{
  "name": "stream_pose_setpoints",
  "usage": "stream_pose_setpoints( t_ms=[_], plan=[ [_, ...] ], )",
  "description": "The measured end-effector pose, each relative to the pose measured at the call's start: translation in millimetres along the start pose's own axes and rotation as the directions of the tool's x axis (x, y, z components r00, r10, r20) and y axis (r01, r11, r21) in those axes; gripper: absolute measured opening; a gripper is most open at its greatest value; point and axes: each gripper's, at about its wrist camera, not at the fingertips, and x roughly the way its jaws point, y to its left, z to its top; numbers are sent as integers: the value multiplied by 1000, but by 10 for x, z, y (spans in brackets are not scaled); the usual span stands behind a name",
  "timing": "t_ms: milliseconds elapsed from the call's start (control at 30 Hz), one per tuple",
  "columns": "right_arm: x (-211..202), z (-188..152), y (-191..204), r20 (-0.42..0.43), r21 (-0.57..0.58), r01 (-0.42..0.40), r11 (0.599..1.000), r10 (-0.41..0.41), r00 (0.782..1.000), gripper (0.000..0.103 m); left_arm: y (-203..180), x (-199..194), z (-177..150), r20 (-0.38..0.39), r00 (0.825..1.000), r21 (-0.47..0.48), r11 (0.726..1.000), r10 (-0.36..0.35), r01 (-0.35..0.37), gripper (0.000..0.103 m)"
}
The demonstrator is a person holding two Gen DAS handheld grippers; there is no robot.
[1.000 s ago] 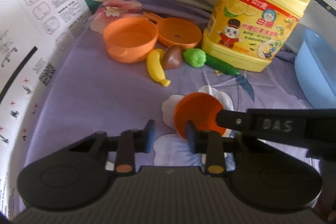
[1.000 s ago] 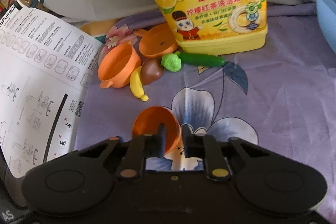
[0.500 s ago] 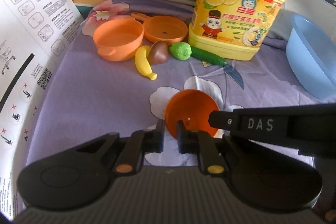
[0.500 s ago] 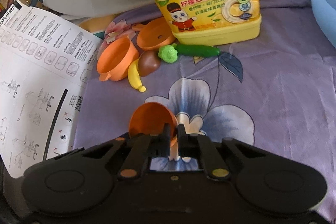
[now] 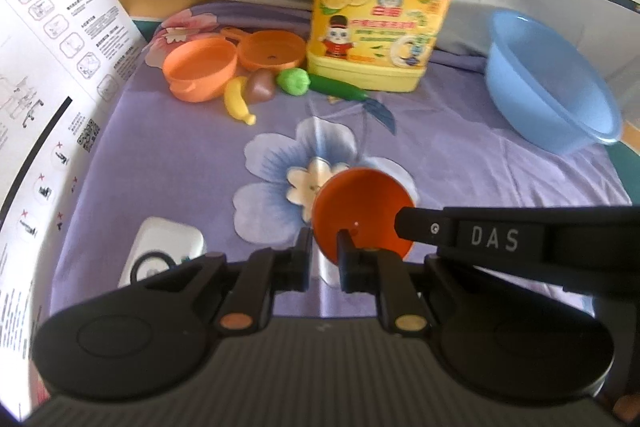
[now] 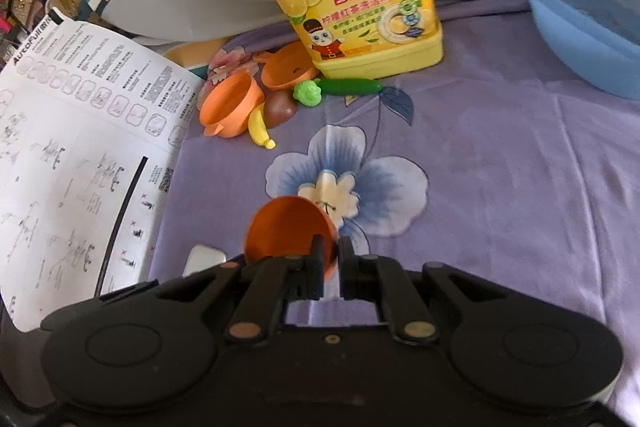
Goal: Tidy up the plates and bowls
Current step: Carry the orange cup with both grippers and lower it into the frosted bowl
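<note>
A small orange bowl (image 5: 360, 211) is held tilted above the purple flowered cloth by both grippers. My left gripper (image 5: 324, 239) is shut on its near rim. My right gripper (image 6: 330, 247) is shut on its rim too, and its black finger reaches in from the right in the left wrist view. The bowl also shows in the right wrist view (image 6: 286, 231). An orange pot (image 5: 200, 69) and an orange pan (image 5: 272, 49) lie at the far left, beside the pot (image 6: 228, 105) in the right wrist view.
A yellow detergent jug (image 5: 384, 11) stands at the back. Toy banana (image 5: 238, 101), brown toy (image 5: 262, 85) and green toy vegetables (image 5: 320, 85) lie before it. A blue basin (image 5: 548, 83) sits right. A printed sheet (image 5: 52, 67) rises at left. A white device (image 5: 164, 247) lies near left.
Both grippers have pulled back and lifted with the bowl, so the jug and toys look farther away. The left gripper closed on the bowl's rim from open a second ago.
</note>
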Motion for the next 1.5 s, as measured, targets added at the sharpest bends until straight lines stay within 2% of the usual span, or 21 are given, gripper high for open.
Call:
stream_pose_setpoints(
  t_ms=[400, 867, 1167, 1500],
  plan=[
    [-739, -493, -245, 51, 12, 6, 1000, -7, 999, 7, -413, -525, -378, -1, 999, 58, 997, -44, 44, 12],
    [-1347, -1052, -689, 91, 53, 25, 998, -30, 995, 7, -923, -809, -840, -35, 996, 151, 984, -87, 92, 13],
    [-1472, -1310, -919, 87, 80, 22, 997, -29, 996, 7, -1132, -801, -1058, -71, 993, 200, 974, -91, 104, 14],
    [-1348, -1432, -1022, 37, 100, 31, 994, -35, 999, 8, -1203, -636, -1186, -130, 989, 226, 969, -71, 99, 15]
  ],
)
